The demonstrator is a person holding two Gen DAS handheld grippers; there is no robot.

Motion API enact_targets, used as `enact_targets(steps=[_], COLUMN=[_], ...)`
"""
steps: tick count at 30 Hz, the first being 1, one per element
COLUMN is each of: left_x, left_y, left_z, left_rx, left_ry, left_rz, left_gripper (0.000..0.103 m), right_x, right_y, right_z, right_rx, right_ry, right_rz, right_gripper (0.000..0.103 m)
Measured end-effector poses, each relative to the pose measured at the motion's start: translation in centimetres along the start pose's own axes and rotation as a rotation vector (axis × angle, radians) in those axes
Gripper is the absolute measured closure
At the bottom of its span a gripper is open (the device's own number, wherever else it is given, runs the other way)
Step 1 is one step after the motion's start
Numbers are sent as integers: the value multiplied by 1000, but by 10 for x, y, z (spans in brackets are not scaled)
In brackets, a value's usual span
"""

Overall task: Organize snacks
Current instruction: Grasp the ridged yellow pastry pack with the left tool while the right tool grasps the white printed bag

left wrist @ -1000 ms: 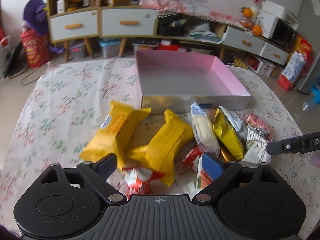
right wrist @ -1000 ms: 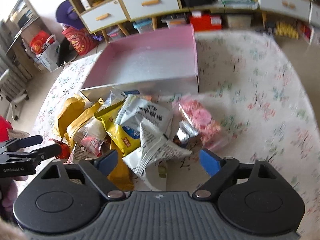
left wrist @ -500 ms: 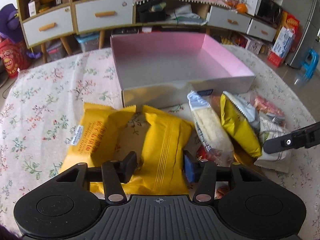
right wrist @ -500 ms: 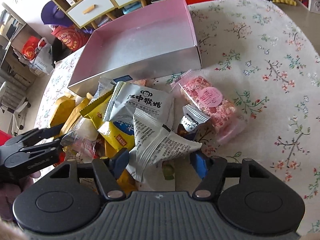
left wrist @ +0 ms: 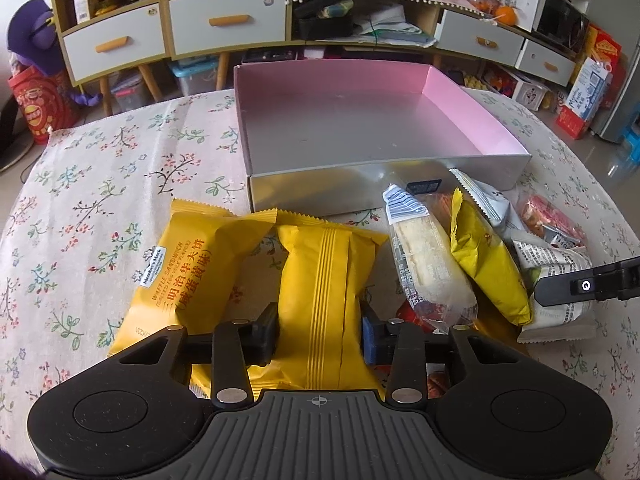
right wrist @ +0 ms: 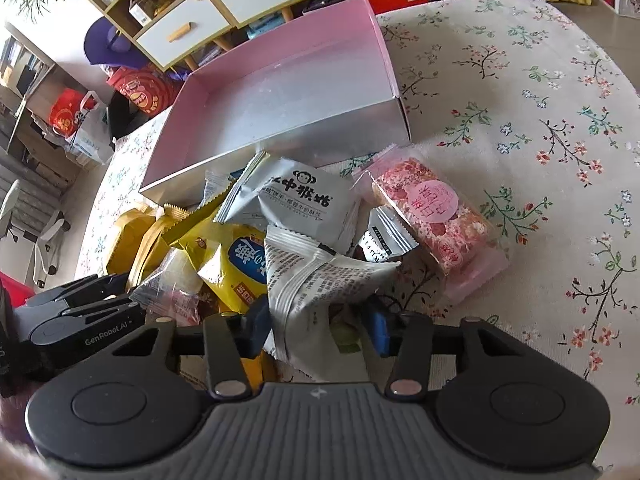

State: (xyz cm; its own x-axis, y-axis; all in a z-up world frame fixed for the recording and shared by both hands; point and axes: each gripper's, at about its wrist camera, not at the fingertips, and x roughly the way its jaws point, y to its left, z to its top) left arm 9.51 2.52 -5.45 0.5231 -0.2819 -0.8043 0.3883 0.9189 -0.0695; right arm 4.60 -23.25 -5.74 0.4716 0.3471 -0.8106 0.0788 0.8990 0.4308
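A pile of snack packets lies in front of an empty pink box (left wrist: pixel 360 128) with silver outer walls, also in the right wrist view (right wrist: pixel 280 92). My left gripper (left wrist: pixel 320 334) is shut on a plain yellow packet (left wrist: pixel 324 280); a second yellow waffle packet (left wrist: pixel 188 276) lies beside it on the left. My right gripper (right wrist: pixel 316 326) is shut on a white newsprint-patterned packet (right wrist: pixel 316 280), which also shows in the left wrist view (left wrist: pixel 556 260). A pink rice-cake packet (right wrist: pixel 432 220) and a grey monkey-logo packet (right wrist: pixel 304 200) lie close by.
The table wears a floral cloth (left wrist: pixel 100 200). A clear bread packet (left wrist: pixel 428 268) and a yellow crisp bag (left wrist: pixel 484 256) lie between the grippers. Cabinets with drawers (left wrist: pixel 224 24) and floor clutter stand behind the table.
Both grippers have come down into the pile and closed: the left on the plain yellow packet, the right on the newsprint packet. Both were open one second ago.
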Motion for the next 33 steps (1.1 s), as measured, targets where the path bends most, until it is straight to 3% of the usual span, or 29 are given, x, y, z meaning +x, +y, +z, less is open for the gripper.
enact_targets(steps=[33], left_x=[-34], left_y=[7], left_z=[11], left_rx=[-86], left_ry=[-65], left_rz=[-16], left_gripper=[68], right_x=[-21], right_y=[3], right_z=[9], right_rx=[-14], right_ry=[-111], right_rz=[21], right_gripper=[64])
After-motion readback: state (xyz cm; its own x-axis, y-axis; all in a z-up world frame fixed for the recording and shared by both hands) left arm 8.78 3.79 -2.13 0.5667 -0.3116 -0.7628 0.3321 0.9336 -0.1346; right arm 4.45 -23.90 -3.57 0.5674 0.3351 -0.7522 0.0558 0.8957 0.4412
